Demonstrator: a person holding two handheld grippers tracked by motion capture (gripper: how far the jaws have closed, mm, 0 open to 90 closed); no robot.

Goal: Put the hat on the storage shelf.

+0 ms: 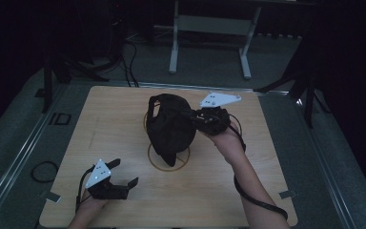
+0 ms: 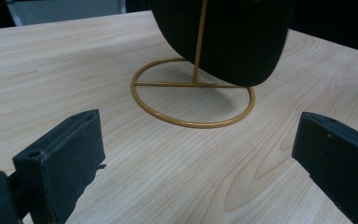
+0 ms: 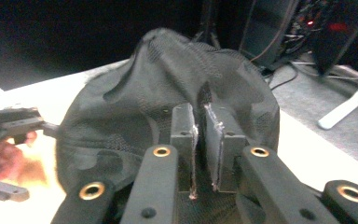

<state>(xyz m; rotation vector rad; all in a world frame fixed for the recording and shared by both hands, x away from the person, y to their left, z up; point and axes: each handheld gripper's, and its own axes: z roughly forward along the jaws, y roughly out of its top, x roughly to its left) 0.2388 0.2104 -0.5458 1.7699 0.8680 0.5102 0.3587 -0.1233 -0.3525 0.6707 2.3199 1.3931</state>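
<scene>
The right hand-held gripper [image 3: 199, 126] has its jaws nearly together with a thin fold of the black cap [image 3: 168, 88] between them, at the cap's edge; a sliver of gap shows between the pads, so the pinch looks light. The cap hangs on a thin gold wire stand [image 2: 193, 91] near the middle of the wooden surface [image 1: 124, 138], its crown drooping over the upright rod above the ring base. It looks like mesh fabric: soft, light, floppy, likely to sag and slide off the wire if tugged, so I judge a seam or brim edge the surer place to grip. The left hand-held gripper [image 1: 119, 174] rests near the surface's front left, jaws wide and holding nothing. No container is here; the stand merely bears the cap.
</scene>
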